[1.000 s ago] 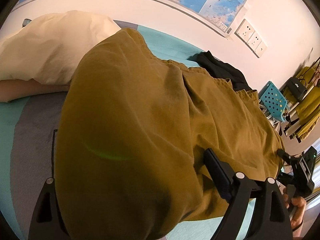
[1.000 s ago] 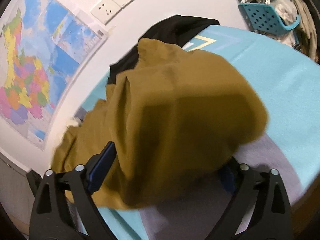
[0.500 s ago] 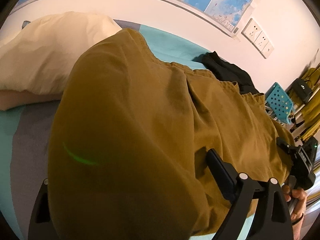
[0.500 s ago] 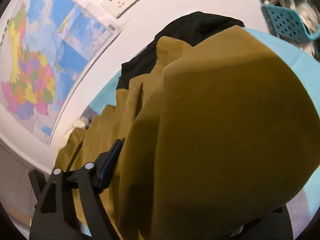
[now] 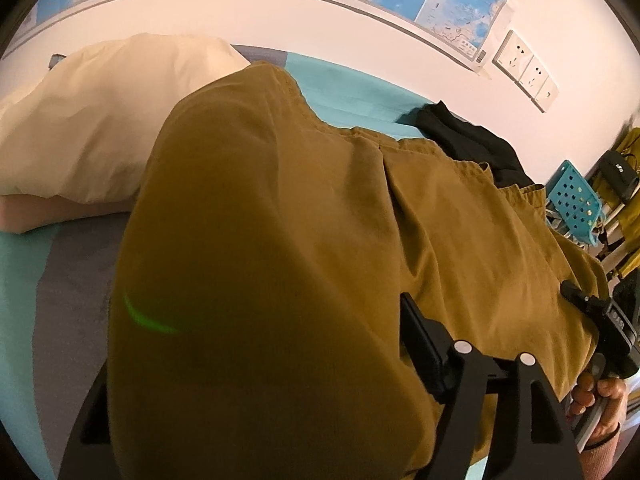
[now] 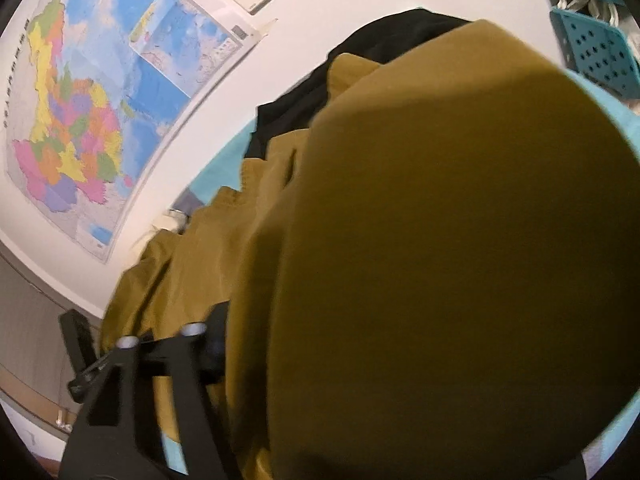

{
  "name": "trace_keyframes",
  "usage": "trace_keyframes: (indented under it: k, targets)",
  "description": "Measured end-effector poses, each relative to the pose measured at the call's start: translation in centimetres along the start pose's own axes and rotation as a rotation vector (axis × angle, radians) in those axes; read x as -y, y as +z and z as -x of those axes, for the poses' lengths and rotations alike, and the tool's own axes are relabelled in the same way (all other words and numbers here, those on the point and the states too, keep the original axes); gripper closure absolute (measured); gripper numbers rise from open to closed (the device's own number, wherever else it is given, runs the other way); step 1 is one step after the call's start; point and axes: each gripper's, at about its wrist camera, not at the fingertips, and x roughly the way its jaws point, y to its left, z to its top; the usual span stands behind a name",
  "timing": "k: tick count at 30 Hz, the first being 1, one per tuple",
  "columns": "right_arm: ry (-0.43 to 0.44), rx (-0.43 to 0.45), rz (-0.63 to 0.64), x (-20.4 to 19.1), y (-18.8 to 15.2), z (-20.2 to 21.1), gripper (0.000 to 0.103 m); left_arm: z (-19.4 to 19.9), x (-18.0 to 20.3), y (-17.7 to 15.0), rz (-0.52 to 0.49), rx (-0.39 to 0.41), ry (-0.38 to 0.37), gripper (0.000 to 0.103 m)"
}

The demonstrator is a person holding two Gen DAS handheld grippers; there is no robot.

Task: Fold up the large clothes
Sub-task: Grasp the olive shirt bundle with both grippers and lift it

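A large mustard-brown garment [image 5: 304, 216] is stretched between my two grippers above a bed. In the left wrist view it drapes over my left gripper [image 5: 256, 364]; only the right finger [image 5: 420, 344] shows, pressed into the cloth. My right gripper [image 5: 600, 332] shows at the far right, gripping the garment's other end, with the person's hand below. In the right wrist view the garment [image 6: 460, 264] fills most of the frame and covers my right gripper [image 6: 360, 360]; its left finger [image 6: 216, 344] shows against the cloth. Both grippers are shut on the garment.
The bed has a teal and grey sheet [image 5: 48, 300]. A cream pillow [image 5: 100, 120] lies at the left. A black garment [image 5: 468, 140] lies by the wall. Teal perforated baskets [image 5: 576, 200] stand at the right. A map [image 6: 100, 112] and sockets [image 5: 524, 68] are on the wall.
Both grippers have lifted with the garment. In the right wrist view the cloth has risen and spread to cover most of the frame, and the view has tilted up toward the wall.
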Motion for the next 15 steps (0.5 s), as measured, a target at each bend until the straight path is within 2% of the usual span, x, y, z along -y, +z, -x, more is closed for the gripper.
trace_keyframes:
  k: [2, 4, 7, 11, 13, 15]
  targets:
    - [0.014, 0.002, -0.008, 0.3, 0.1, 0.2, 0.056, 0.0, 0.3, -0.1, -0.011, 0.005, 0.012, 0.036]
    - [0.021, 0.004, -0.002, 0.1, 0.1, 0.3, 0.06, 0.1, 0.6, 0.0, -0.022, 0.008, 0.014, 0.045]
    - [0.034, 0.007, 0.012, -0.4, 0.3, 0.8, 0.062, 0.3, 0.8, 0.1, -0.028, 0.006, 0.018, 0.054]
    - [0.023, -0.022, 0.016, -0.2, 0.5, 0.4, 0.058, -0.1, 0.4, 0.2, -0.017, -0.003, 0.01, 0.048]
    - [0.042, -0.027, -0.007, 0.2, 0.5, 0.3, 0.054, -0.5, -0.1, 0.3, 0.006, -0.008, -0.008, 0.038]
    - [0.06, -0.03, -0.027, 0.5, 0.4, 0.3, 0.05, -0.7, -0.3, 0.3, 0.012, 0.0, -0.023, 0.034]
